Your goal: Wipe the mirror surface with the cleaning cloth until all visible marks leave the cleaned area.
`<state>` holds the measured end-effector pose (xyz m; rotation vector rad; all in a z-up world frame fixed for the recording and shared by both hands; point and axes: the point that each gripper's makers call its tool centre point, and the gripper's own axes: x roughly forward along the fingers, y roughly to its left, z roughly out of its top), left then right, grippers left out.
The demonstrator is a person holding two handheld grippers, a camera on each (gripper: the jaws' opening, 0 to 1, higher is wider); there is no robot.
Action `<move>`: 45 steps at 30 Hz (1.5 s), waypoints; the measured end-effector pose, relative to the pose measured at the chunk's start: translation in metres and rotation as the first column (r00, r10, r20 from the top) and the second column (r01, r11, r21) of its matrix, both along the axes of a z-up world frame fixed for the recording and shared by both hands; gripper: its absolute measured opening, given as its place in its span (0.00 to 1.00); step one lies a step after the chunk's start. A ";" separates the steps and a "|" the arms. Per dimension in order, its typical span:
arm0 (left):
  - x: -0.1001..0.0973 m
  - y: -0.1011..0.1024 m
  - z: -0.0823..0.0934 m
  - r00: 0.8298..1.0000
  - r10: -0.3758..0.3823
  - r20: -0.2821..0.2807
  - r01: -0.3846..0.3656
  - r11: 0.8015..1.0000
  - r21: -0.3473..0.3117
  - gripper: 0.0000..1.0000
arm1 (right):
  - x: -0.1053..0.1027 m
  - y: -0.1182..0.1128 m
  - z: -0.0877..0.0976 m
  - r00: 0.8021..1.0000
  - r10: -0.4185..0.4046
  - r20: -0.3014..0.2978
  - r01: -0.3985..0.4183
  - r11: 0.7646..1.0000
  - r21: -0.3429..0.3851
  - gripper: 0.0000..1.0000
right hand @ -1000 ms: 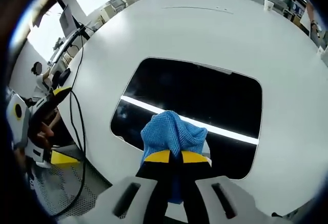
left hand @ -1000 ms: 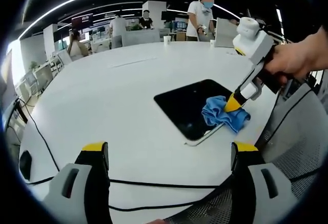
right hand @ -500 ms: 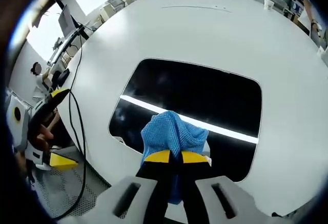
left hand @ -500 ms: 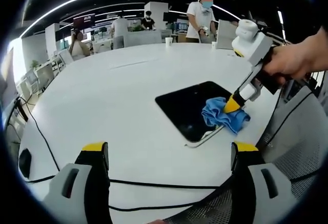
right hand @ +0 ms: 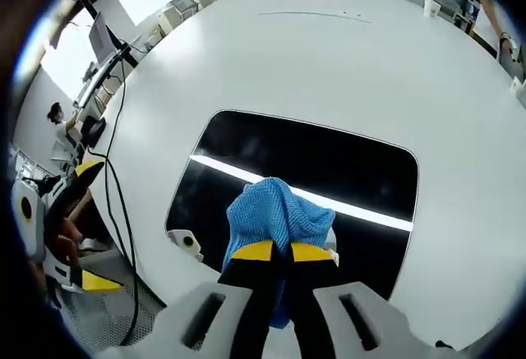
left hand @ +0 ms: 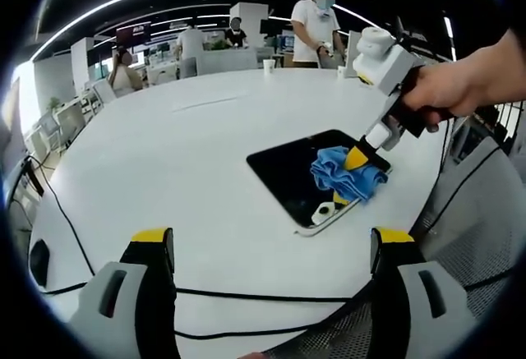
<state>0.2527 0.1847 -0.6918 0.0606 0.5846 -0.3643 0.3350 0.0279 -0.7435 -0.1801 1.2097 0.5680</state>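
Table (left hand: 164, 178): large, white, round-edged; carries every item below. A black cable (left hand: 246, 296) runs across its near edge in the left gripper view. The right gripper view shows the far half of the tabletop and a thin seam line.

Mirror (right hand: 329, 166): dark rectangular panel with rounded corners, lying flat near the table edge. In the right gripper view it reflects a bright ceiling strip; in the left gripper view (left hand: 288, 166) it reads as plain black with a pale rim. Small smudges on the glass are too faint to count.

Cleaning cloth (right hand: 275, 215): blue, bunched, resting on the mirror at its near side. In the left gripper view (left hand: 345, 178) it overhangs the mirror's right edge.

Right gripper (right hand: 275, 252): yellow-tipped jaws pressed together, pinching the cloth. The left gripper view shows it from outside (left hand: 357, 158), held by a hand (left hand: 448, 92), tip down on the cloth.

Left gripper (left hand: 271, 236): jaws spread wide, nothing between them, hanging over the table edge. In the right gripper view it is partly cut off at the left rim.

Small white-and-yellow object (right hand: 185, 241): at the mirror's near corner; identity unclear.

Paper cup (left hand: 268, 64): far table edge. People stand behind, blurred.
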 end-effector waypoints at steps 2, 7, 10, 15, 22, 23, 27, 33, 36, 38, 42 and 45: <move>-0.001 -0.002 0.000 1.000 -0.007 -0.004 0.007 1.000 -0.003 0.99 | 0.004 0.001 0.001 1.000 0.002 0.001 -0.002 1.000 -0.002 0.00; 0.000 -0.002 0.000 1.000 -0.009 -0.001 0.009 1.000 -0.003 0.99 | 0.016 0.004 0.002 1.000 0.002 0.003 -0.002 1.000 -0.002 0.00; -0.001 -0.003 0.001 1.000 -0.008 -0.005 0.008 1.000 -0.010 0.99 | 0.023 0.005 0.002 1.000 0.018 0.011 -0.018 1.000 -0.010 0.00; -0.002 -0.004 0.002 1.000 -0.009 -0.006 0.009 1.000 -0.012 0.99 | 0.034 0.006 0.004 1.000 0.018 0.020 -0.018 1.000 -0.016 0.00; -0.003 -0.007 0.002 1.000 -0.020 -0.012 0.020 1.000 -0.015 0.99 | 0.049 0.009 0.004 0.999 0.028 0.030 -0.027 0.999 -0.028 0.00; -0.003 -0.007 0.001 1.000 -0.021 -0.013 0.021 1.000 -0.016 0.99 | 0.052 0.009 0.005 0.999 0.031 0.032 -0.030 0.999 -0.030 0.00; -0.002 -0.007 0.001 1.000 -0.023 -0.012 0.023 1.000 -0.015 0.99 | 0.060 0.011 0.004 0.998 0.042 0.046 -0.041 0.998 -0.040 0.00; -0.002 -0.007 -0.001 0.999 -0.030 -0.016 0.030 0.999 -0.012 0.99 | 0.069 0.012 0.002 0.998 0.034 0.046 -0.032 0.999 -0.038 0.00; -0.002 -0.008 -0.001 0.999 -0.035 -0.014 0.035 0.999 -0.011 0.99 | 0.070 0.013 0.004 0.997 0.047 0.060 -0.045 0.998 -0.045 0.00; -0.002 -0.008 -0.001 0.999 -0.035 -0.013 0.035 0.999 -0.014 0.99 | 0.071 0.014 0.004 0.997 0.054 0.062 -0.051 0.997 -0.052 0.00; -0.001 -0.006 -0.001 1.000 -0.027 -0.012 0.027 1.000 -0.014 0.99 | 0.078 0.017 0.002 0.995 0.072 0.068 -0.068 0.996 -0.065 0.00; -0.001 -0.005 -0.001 1.000 -0.020 -0.011 0.020 1.000 -0.013 0.99 | 0.087 0.020 0.000 0.995 0.077 0.066 -0.073 0.995 -0.069 0.00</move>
